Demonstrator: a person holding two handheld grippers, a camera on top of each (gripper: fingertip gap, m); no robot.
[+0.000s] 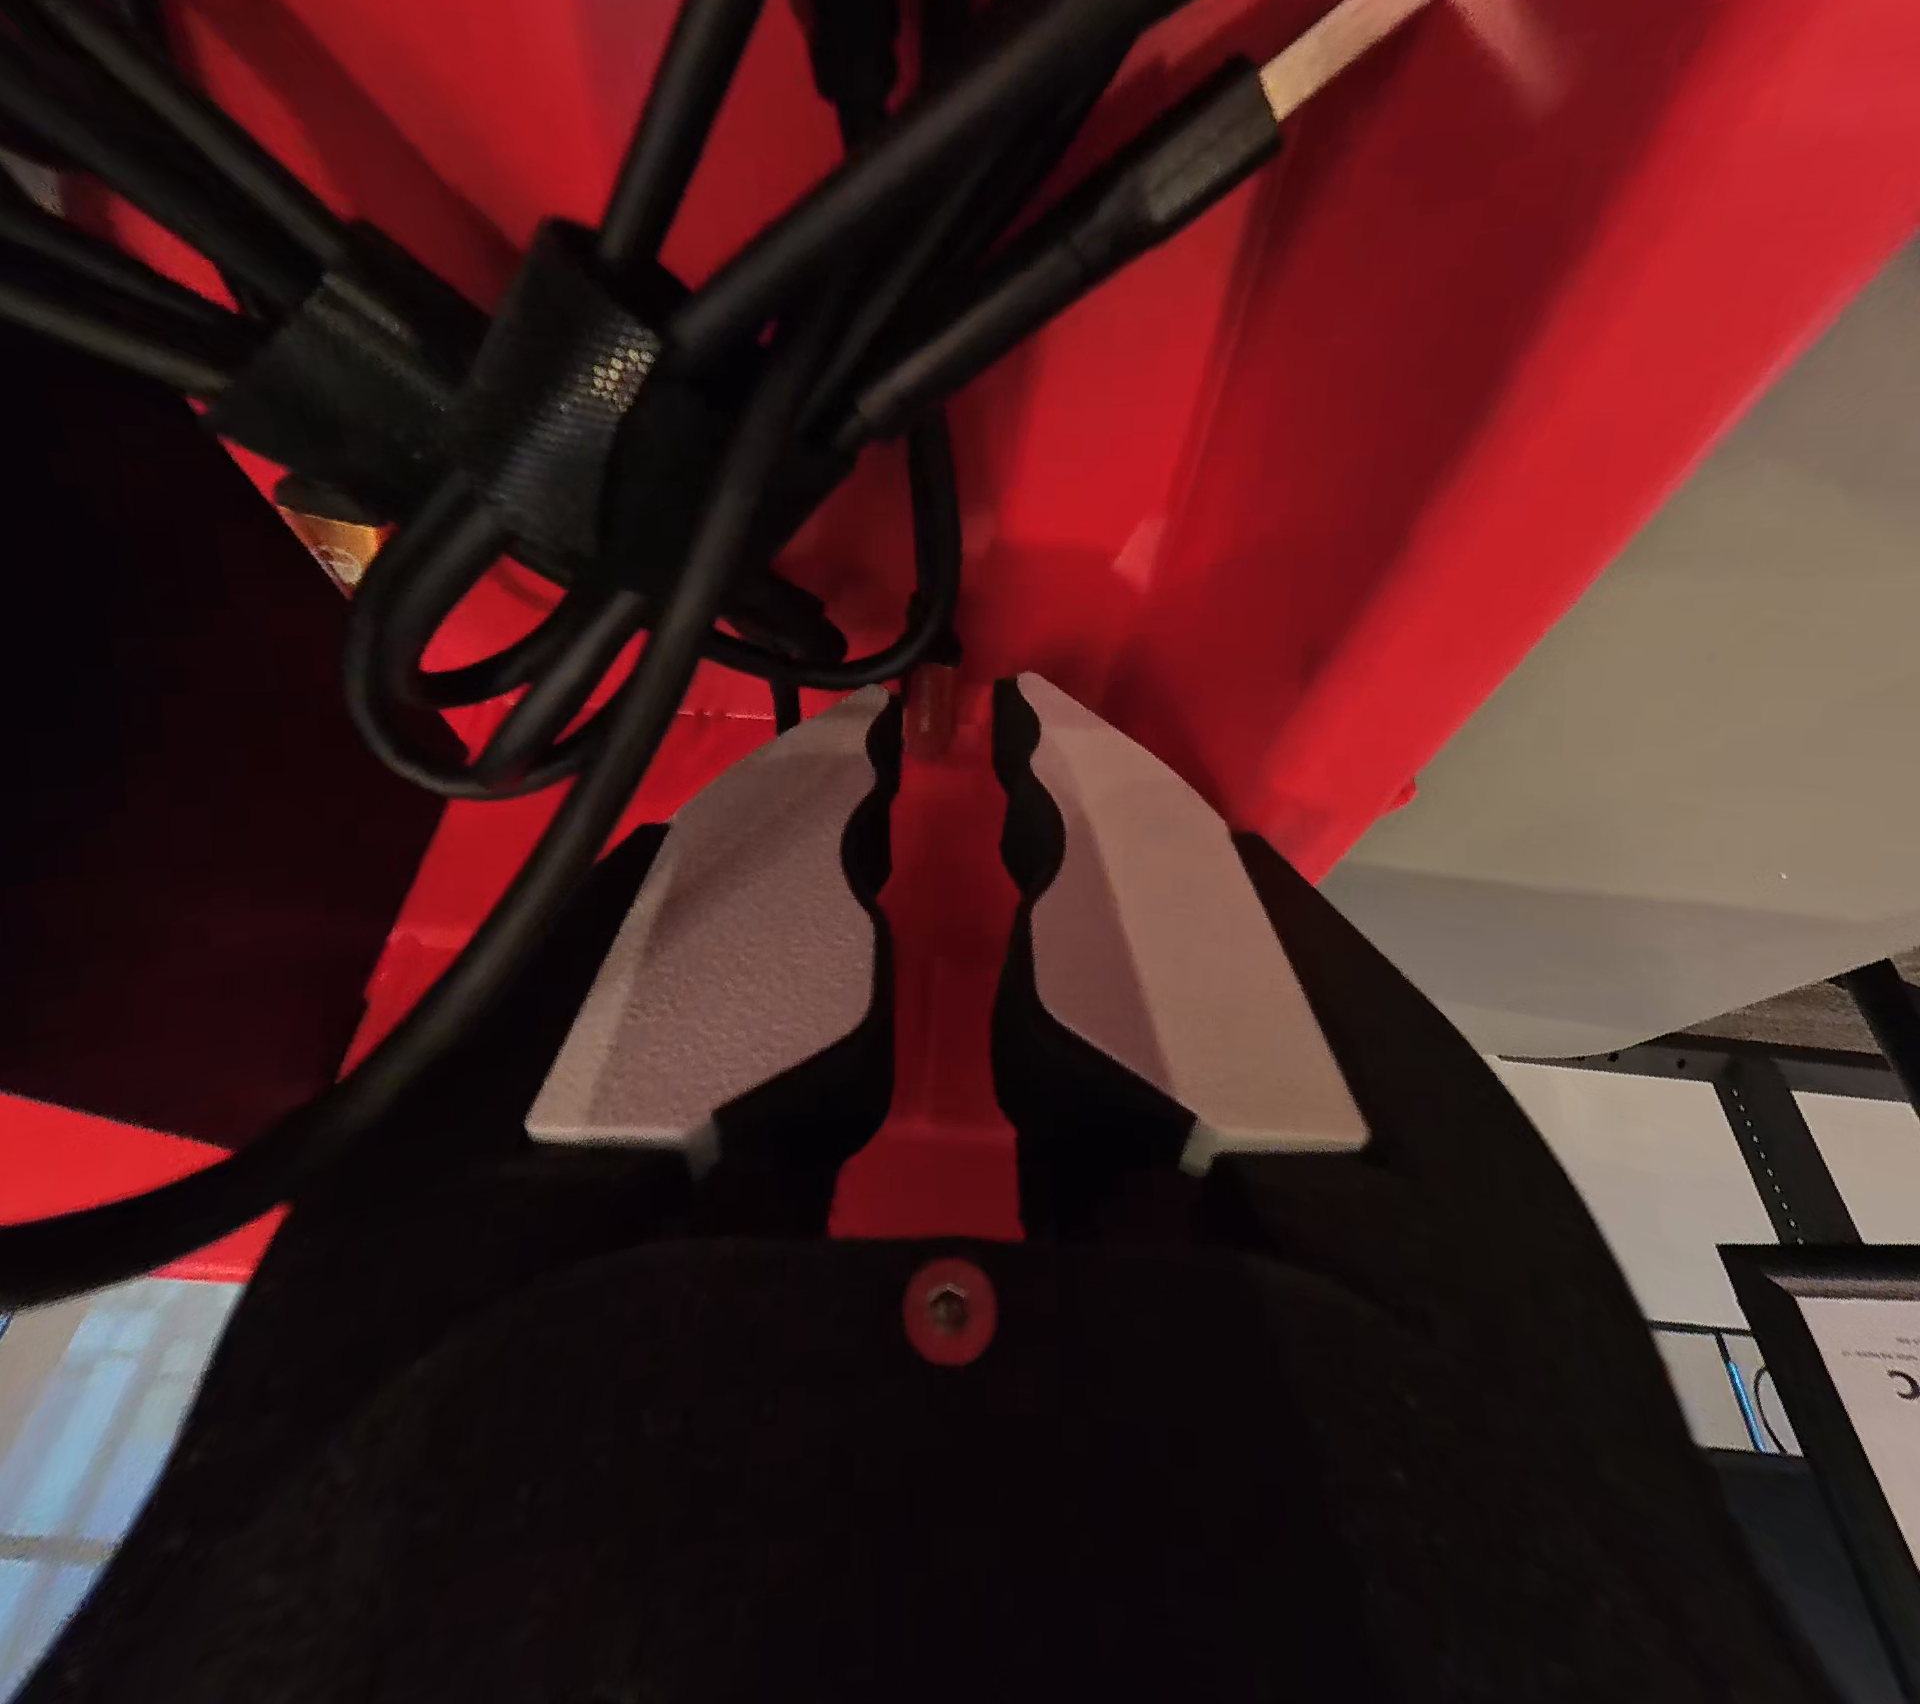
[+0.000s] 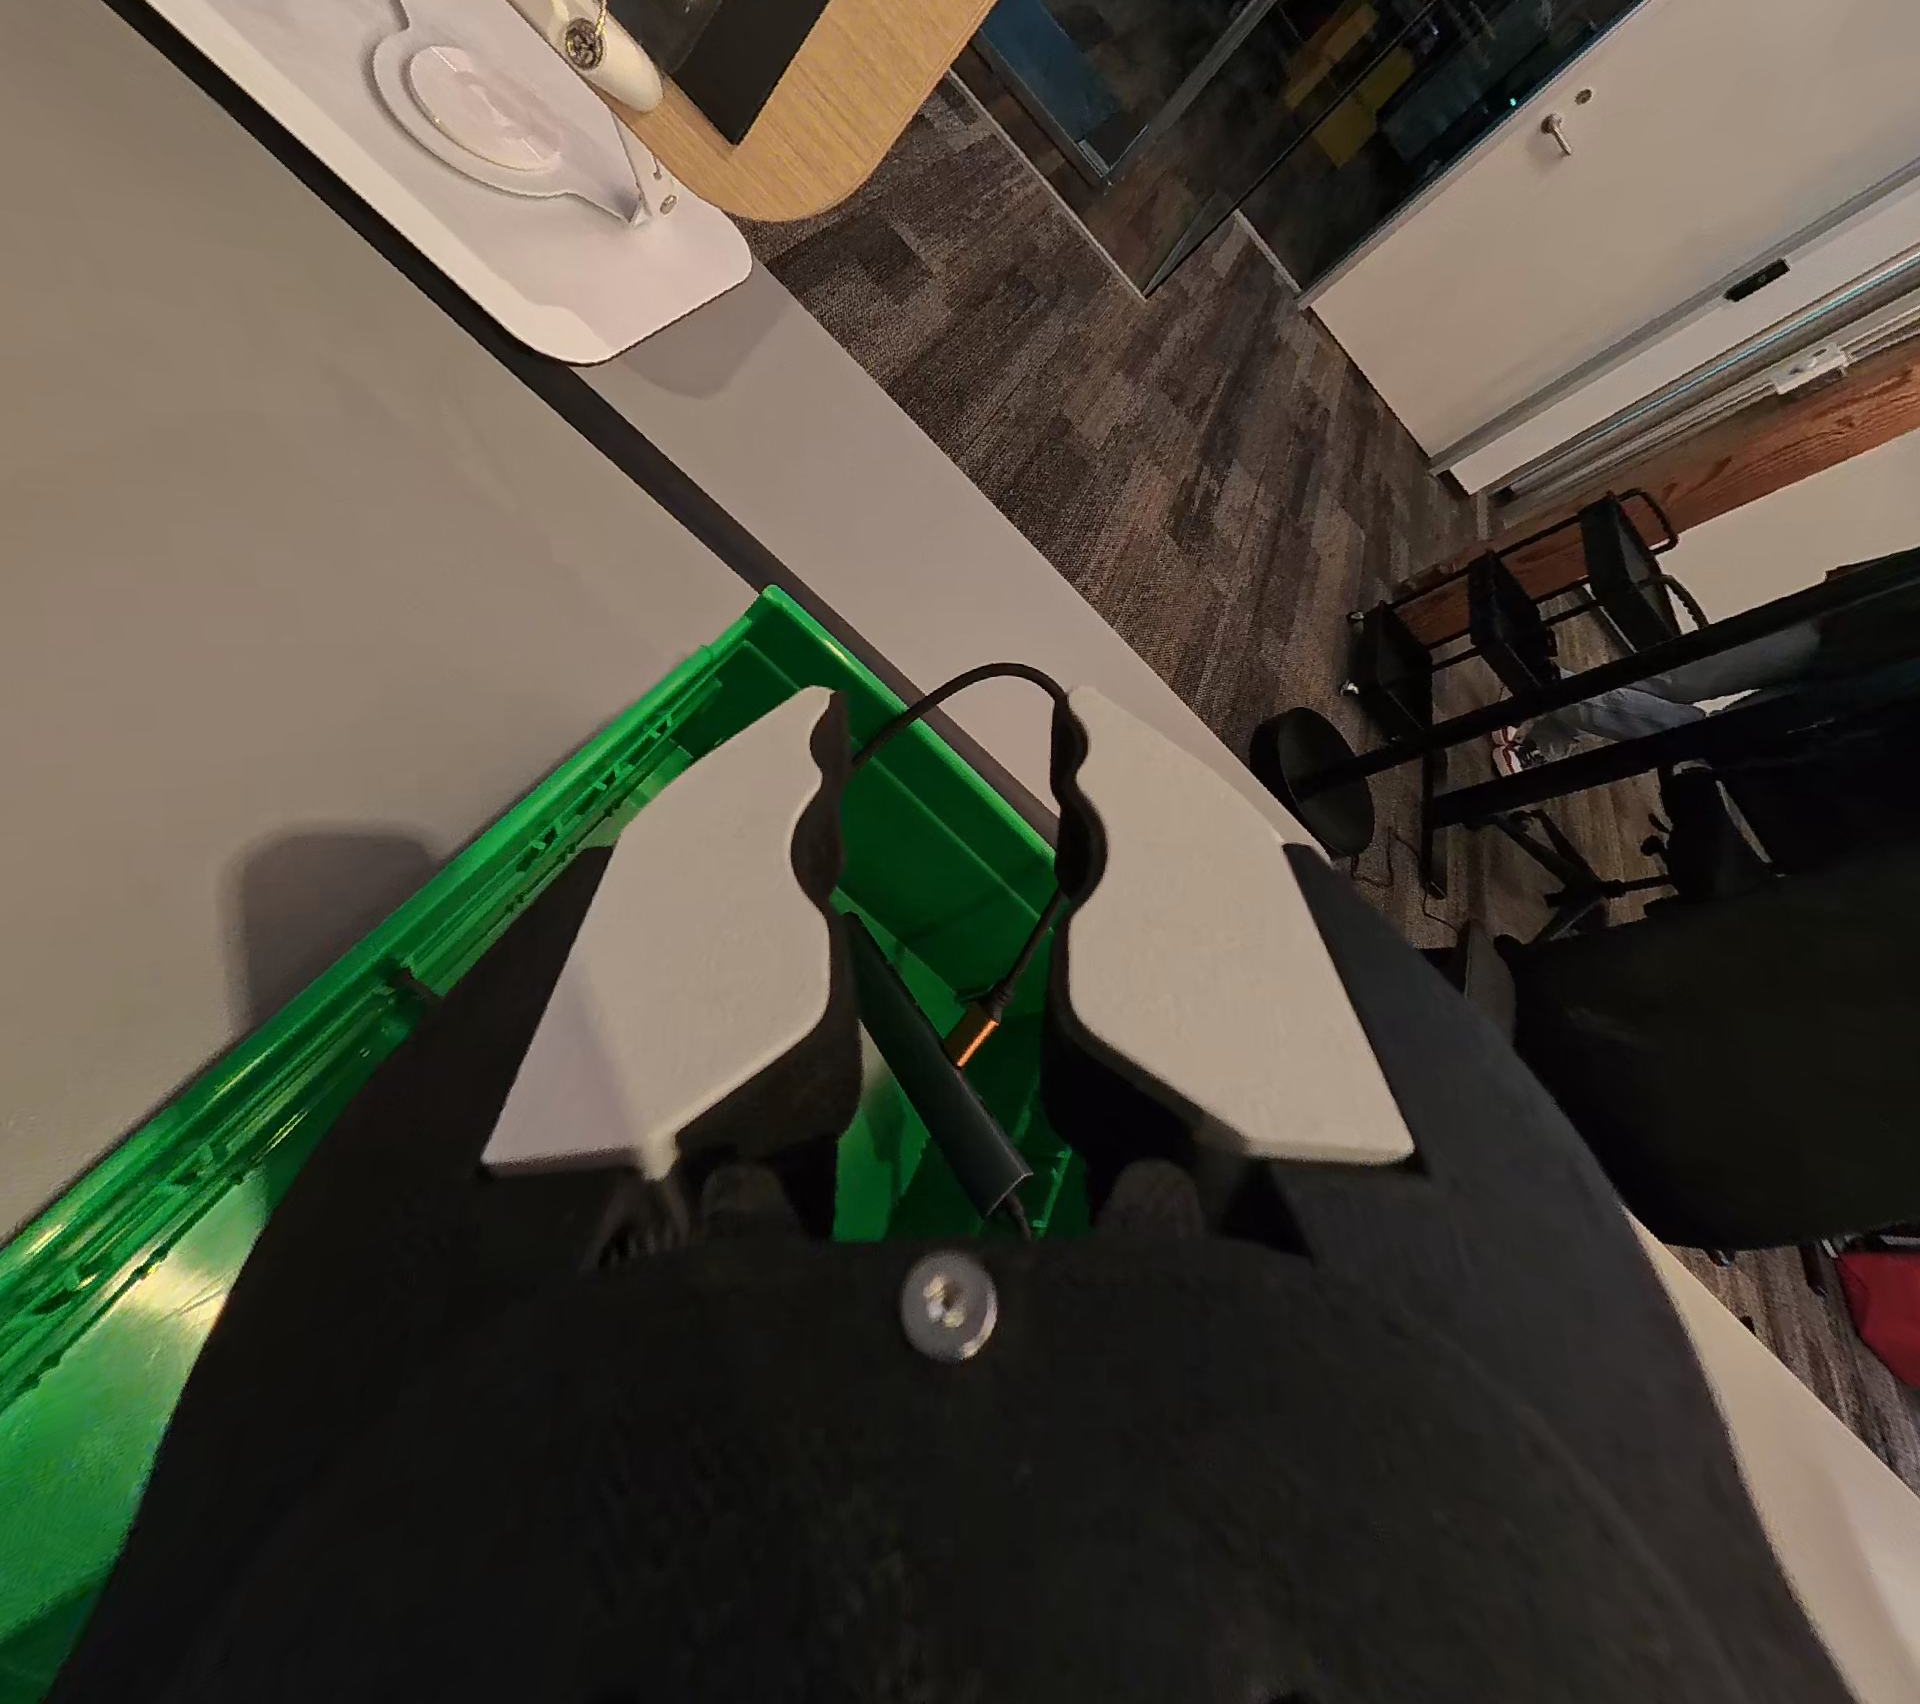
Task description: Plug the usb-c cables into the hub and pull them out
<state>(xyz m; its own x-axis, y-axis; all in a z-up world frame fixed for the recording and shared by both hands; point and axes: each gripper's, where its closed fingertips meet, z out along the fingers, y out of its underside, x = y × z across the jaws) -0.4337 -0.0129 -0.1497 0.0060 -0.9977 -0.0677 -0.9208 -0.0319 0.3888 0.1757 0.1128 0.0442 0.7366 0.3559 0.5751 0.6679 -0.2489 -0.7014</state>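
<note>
In the left wrist view a red bin holds a tangle of black cables, some bound by black straps. One cable ends in a silver flat plug. A thin cable loops down to a small plug tip that sits between the tips of my left gripper, whose jaws stand narrowly apart without touching it. In the right wrist view my right gripper is open over a green bin. A slim dark hub lies between the fingers, with its short cable looped to an orange-tinted plug.
The grey table carries a white stand base at the far left. Beyond the table edge are carpet floor, a black stool, chairs and white cabinets. In the left wrist view a shelf frame stands at the right. Some 65 cm of space lies between my two pairs of fingers.
</note>
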